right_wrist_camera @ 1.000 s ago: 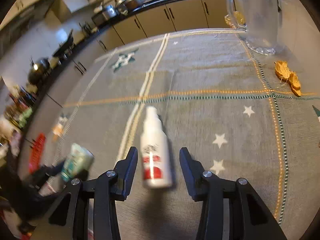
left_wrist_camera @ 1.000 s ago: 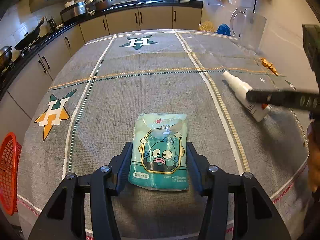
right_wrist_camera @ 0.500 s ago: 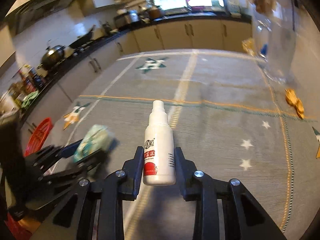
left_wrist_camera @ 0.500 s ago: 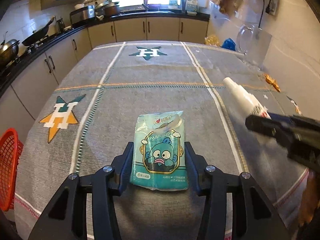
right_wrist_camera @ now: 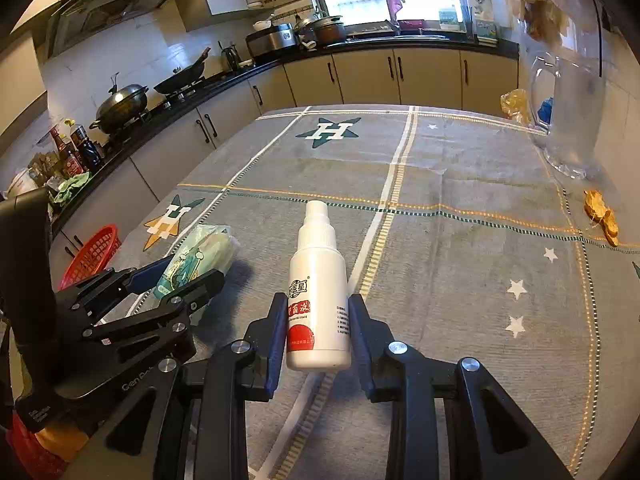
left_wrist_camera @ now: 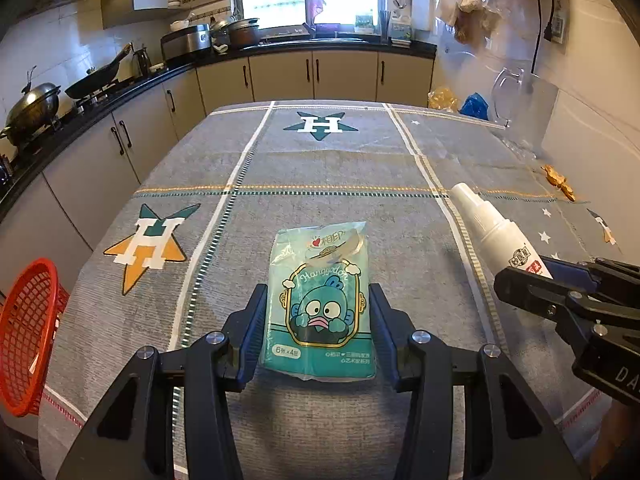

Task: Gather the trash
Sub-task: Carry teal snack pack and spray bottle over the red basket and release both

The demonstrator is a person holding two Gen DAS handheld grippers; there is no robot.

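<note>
Above the grey tablecloth (right_wrist_camera: 460, 240), the right gripper (right_wrist_camera: 319, 322) clamped a white spray bottle (right_wrist_camera: 318, 292), nozzle pointing away, lengthwise along the fingers. Beside it, the left gripper (left_wrist_camera: 316, 320) squeezed a teal tissue packet (left_wrist_camera: 320, 300), also lengthwise.

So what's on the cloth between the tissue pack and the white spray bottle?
Nothing: in the left wrist view only bare grey tablecloth lies between the tissue pack and the spray bottle.

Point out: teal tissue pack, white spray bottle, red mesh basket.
Teal tissue pack (left_wrist_camera: 320, 304): left wrist view, cartoon print on its front.
White spray bottle (right_wrist_camera: 319, 300): right wrist view, labelled body.
Red mesh basket (left_wrist_camera: 25, 340): left wrist view, side wall.
</note>
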